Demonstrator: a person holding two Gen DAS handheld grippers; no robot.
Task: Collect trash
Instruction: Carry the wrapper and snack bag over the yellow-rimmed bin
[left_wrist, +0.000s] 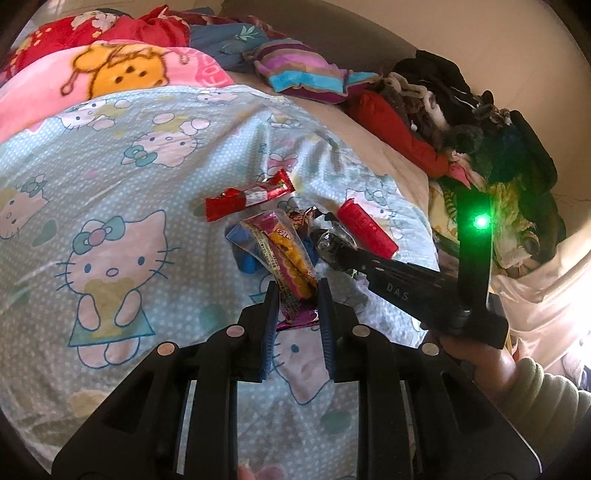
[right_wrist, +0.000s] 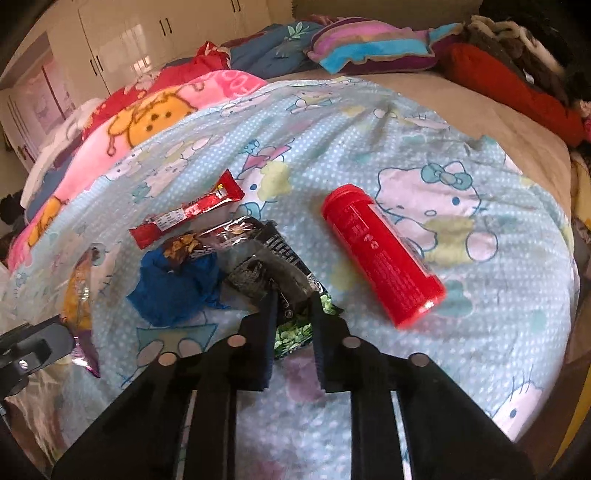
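Trash in a loose pile mid-bed on the cat-print sheet (right_wrist: 369, 122).

Left tool (left_wrist: 298, 295) clamped on yellow-pink snack wrapper (left_wrist: 286, 254), pinched near its lower crimped end, rest of it standing free above the pile. Film looks light, thin, crinkly, prob slippery; the crimped seam judged the best hold.

Right tool (right_wrist: 293, 306) nearly closed on black foil wrapper (right_wrist: 273, 262), pads at its near edge; a green-print bit (right_wrist: 291, 332) sits between the fingers, maybe same wrapper, can't tell. Also light, floppy, likely to slide out if pinched by a corner only.

Blue crumpled wad (right_wrist: 173, 291) soft, squashy, grab anywhere. Red bar wrapper (right_wrist: 188, 212) flat on the sheet, needs an edge or end pinch. Red tube (right_wrist: 384, 258) stiff, smooth, round, lying on its side, apt to roll; take across mid-body.
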